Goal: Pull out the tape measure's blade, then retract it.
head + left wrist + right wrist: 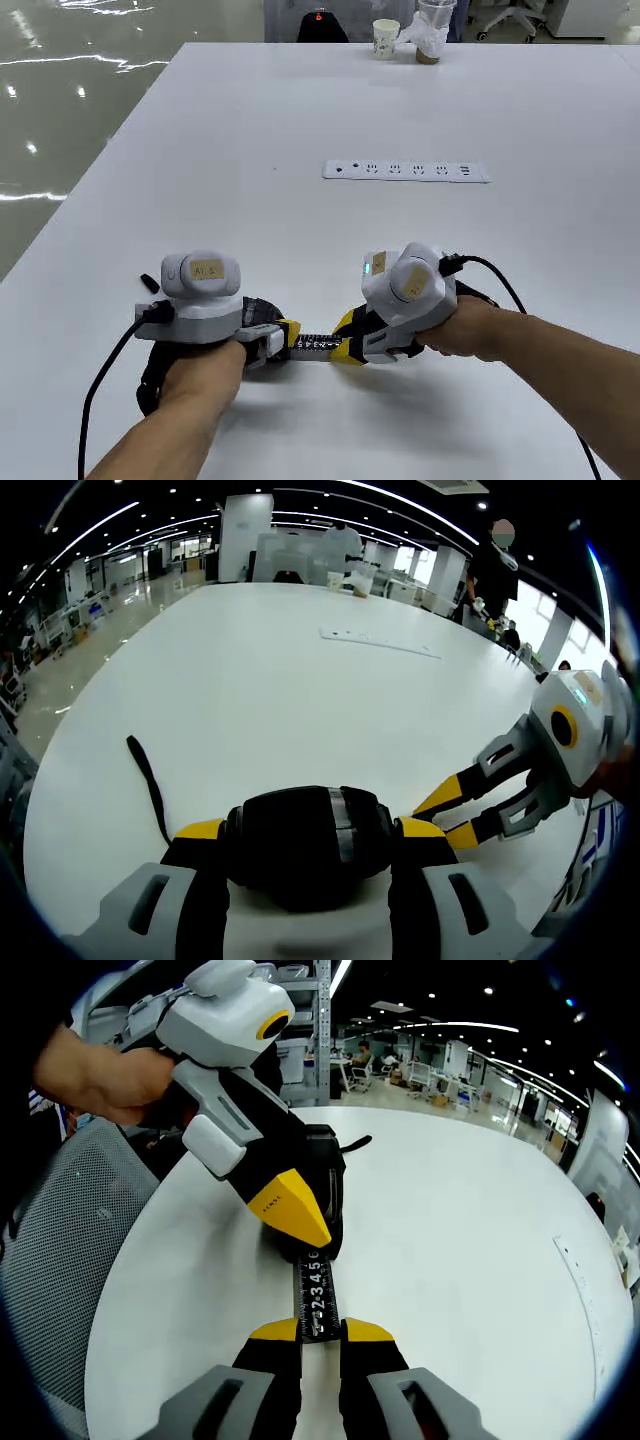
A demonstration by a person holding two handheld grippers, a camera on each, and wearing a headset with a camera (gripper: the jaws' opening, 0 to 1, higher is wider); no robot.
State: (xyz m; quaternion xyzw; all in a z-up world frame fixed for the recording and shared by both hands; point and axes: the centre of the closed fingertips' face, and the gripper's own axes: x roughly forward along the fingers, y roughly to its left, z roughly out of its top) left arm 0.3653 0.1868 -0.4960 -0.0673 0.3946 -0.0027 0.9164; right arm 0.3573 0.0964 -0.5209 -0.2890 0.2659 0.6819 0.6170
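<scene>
A black tape measure case [305, 842] sits clamped between the yellow-tipped jaws of my left gripper [310, 830], low on the white table. In the head view the left gripper [272, 340] is at the near left and the case [258, 312] is mostly hidden under it. A short length of the black numbered blade [316, 1295] runs out of the case [318, 1185] toward my right gripper [321, 1332], which is shut on the blade's end. The blade [318, 344] spans the small gap between both grippers, with the right gripper [350, 349] close on the right.
A white power strip [406, 171] lies mid-table beyond the grippers. A paper cup [385, 38] and a wrapped item [428, 32] stand at the far edge. A black wrist strap [148, 780] trails left of the case. Black cables run from both grippers toward me.
</scene>
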